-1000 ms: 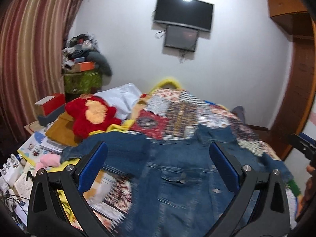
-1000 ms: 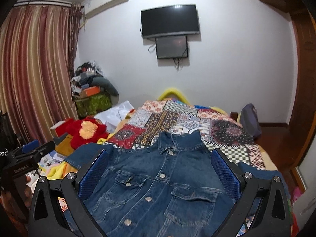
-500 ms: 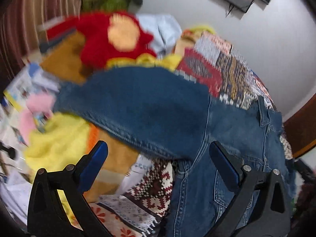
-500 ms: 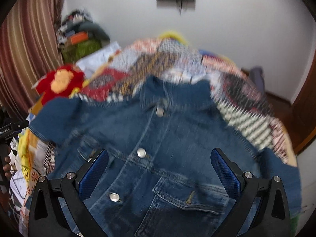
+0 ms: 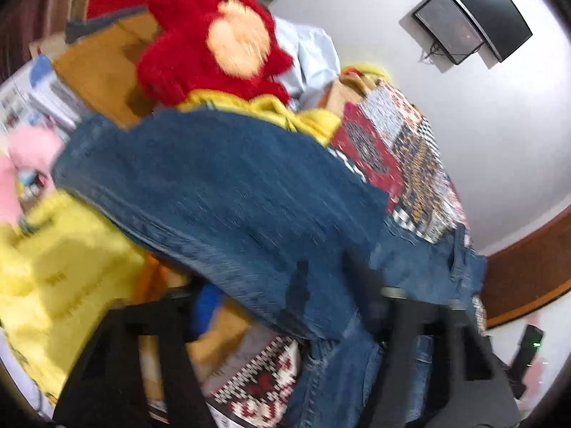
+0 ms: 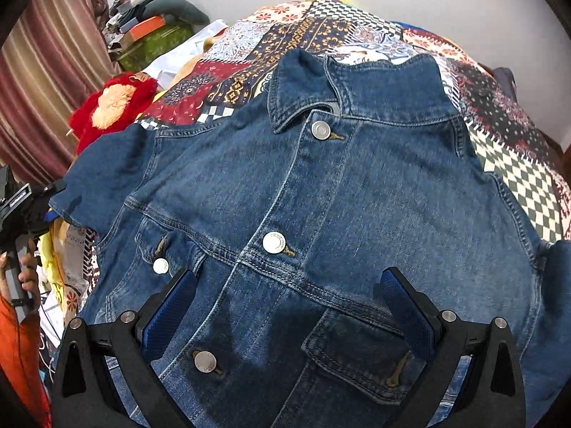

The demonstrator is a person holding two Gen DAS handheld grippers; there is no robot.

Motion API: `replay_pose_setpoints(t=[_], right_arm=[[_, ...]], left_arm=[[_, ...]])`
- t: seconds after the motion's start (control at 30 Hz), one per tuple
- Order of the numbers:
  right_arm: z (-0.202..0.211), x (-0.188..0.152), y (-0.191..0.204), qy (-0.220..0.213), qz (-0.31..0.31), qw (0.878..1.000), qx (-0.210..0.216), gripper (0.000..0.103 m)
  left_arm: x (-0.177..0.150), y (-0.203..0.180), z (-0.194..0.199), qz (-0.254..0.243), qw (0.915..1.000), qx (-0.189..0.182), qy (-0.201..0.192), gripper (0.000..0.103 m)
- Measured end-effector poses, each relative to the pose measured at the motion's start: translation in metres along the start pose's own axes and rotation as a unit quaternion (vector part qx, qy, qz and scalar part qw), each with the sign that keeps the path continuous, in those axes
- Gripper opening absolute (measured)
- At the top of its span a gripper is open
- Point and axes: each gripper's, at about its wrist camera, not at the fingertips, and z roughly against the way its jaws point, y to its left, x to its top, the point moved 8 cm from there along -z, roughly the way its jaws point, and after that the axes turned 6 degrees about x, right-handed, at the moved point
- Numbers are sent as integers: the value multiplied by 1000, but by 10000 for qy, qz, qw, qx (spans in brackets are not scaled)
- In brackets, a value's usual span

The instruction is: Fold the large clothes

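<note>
A blue denim jacket (image 6: 321, 196) lies buttoned, front up, on a patchwork quilt (image 6: 517, 164). My right gripper (image 6: 289, 306) hovers open just above its lower front, one blue pad near each chest pocket. The pads (image 6: 171, 306) touch nothing that I can see. In the blurred left wrist view the jacket's left sleeve (image 5: 221, 185) lies across a yellow cloth (image 5: 53, 260). My left gripper (image 5: 282, 296) is closing, with the sleeve's lower edge between its fingers. The pads still stand apart. The left gripper (image 6: 21, 207) also shows at the right wrist view's left edge, held by a hand.
A red plush toy (image 5: 200, 42) and a brown cushion (image 5: 103, 67) lie beyond the sleeve. Something pink (image 5: 25, 149) is at the left. A wall screen (image 5: 474, 10) hangs above the bed's head. A striped curtain (image 6: 43, 78) and piled belongings (image 6: 150, 18) stand left.
Both grippers dropped toward the jacket and tipped downward. The left one swung out to the left sleeve and its jaws narrowed around the edge. The right jaws stayed wide.
</note>
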Motion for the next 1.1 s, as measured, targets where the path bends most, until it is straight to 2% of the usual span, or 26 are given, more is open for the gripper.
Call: replay_pose_setpoints(t=[0.03, 0.07, 0.17, 0.27, 0.4, 0.53, 0.6, 0.7, 0.8, 0.93, 0.97, 1.0, 1.07, 1.1], right_arm=[[0, 0, -1, 3, -35, 10000, 11, 103], [0, 0, -2, 4, -77, 10000, 31, 103], [6, 0, -5, -24, -223, 9997, 101, 103], [19, 3, -8, -143, -297, 9994, 134, 103], [43, 8, -10, -338, -315, 9988, 138, 103], [65, 9, -15, -475, -325, 9982, 139, 103], [72, 7, -18, -500, -352, 9980, 146, 103], [85, 0, -24, -546, -385, 9977, 126, 103], [97, -5, -32, -589, -396, 9975, 56, 103], [114, -14, -44, -660, -424, 9969, 23, 103], [116, -15, -47, -666, -416, 9969, 16, 103], [117, -17, -50, -667, -418, 9969, 0, 103], [116, -19, -53, -648, -448, 9969, -20, 103], [115, -19, -54, -627, -479, 9969, -13, 103]], left_arm=[[3, 1, 1, -89, 9996, 274, -68, 20], [6, 2, 4, -237, 9986, 462, -137, 19], [11, -9, 16, -522, 9961, 623, -349, 11], [16, -39, 36, -1139, 9874, 830, -721, 9], [15, -94, 57, -1781, 9769, 623, -1006, 8], [-7, -150, 58, -2444, 9633, 325, -1059, 8], [-27, -177, 49, -2726, 9578, 87, -912, 8], [-63, -207, 20, -3055, 9512, -24, -435, 8], [-98, -216, -15, -2986, 9538, -143, 291, 8], [-120, -209, -26, -2677, 9599, -328, 772, 9], [-125, -206, -23, -2607, 9615, -363, 794, 10], [-121, -201, -18, -2534, 9634, -358, 802, 15], [-111, -190, -6, -2364, 9686, -331, 695, 35], [-100, -180, 3, -2211, 9731, -299, 568, 52]])
